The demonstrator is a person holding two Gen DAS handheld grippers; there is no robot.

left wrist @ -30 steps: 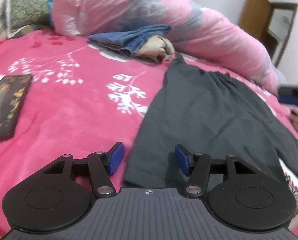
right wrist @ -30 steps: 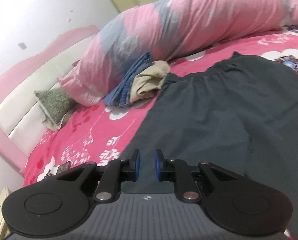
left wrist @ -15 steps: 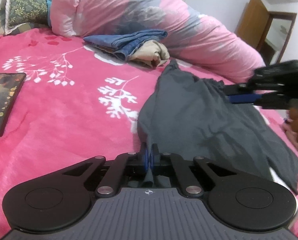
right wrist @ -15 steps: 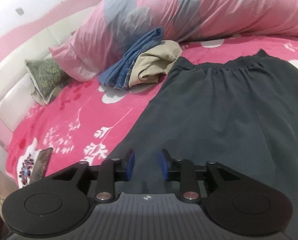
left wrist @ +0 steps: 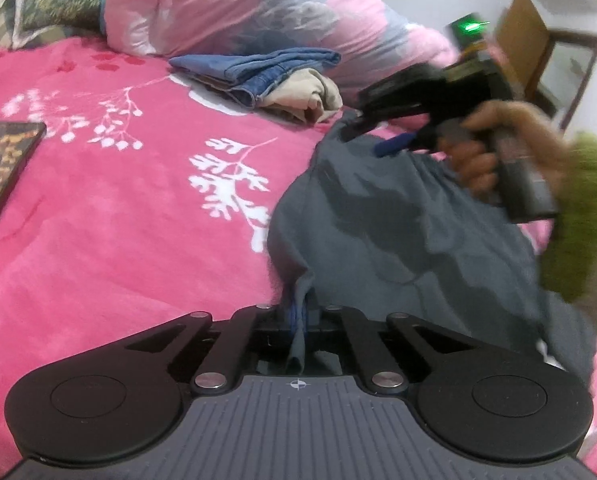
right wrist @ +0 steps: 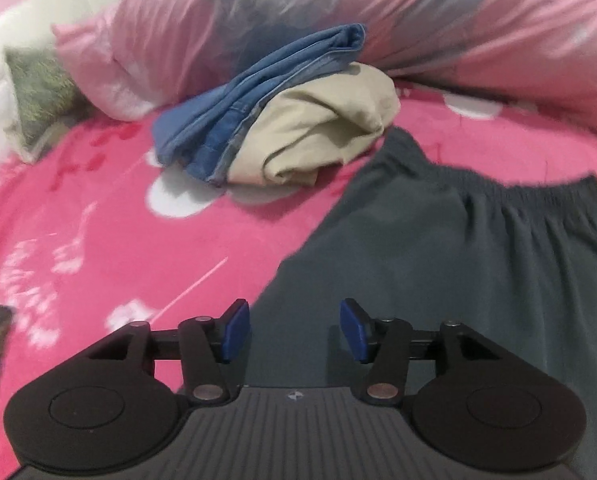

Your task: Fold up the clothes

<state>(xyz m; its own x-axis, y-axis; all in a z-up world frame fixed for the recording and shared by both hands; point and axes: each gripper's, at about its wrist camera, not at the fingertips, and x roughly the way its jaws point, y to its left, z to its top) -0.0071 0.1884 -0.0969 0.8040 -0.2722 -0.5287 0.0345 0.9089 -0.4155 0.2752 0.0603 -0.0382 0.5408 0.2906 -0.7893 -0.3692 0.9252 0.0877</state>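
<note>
Dark grey shorts (left wrist: 398, 232) lie on the pink floral bedspread (left wrist: 118, 208). My left gripper (left wrist: 298, 314) is shut on the hem edge of the shorts and lifts it, bunching the cloth. My right gripper (right wrist: 294, 330) is open and empty, low over the left part of the shorts (right wrist: 458, 264), short of the gathered elastic waistband (right wrist: 498, 188). The right gripper also shows in the left wrist view (left wrist: 394, 146), held by a hand near the waistband.
Folded blue jeans (right wrist: 258, 92) and a beige garment (right wrist: 330, 132) are stacked beyond the shorts. A pink and grey duvet (right wrist: 378, 12) lies behind them. A phone (left wrist: 2, 168) lies at the left. A green patterned cushion (left wrist: 54, 4) sits at the headboard.
My left gripper shut on the shorts' hem and has lifted it. My right gripper opened wider and moved toward the waistband.
</note>
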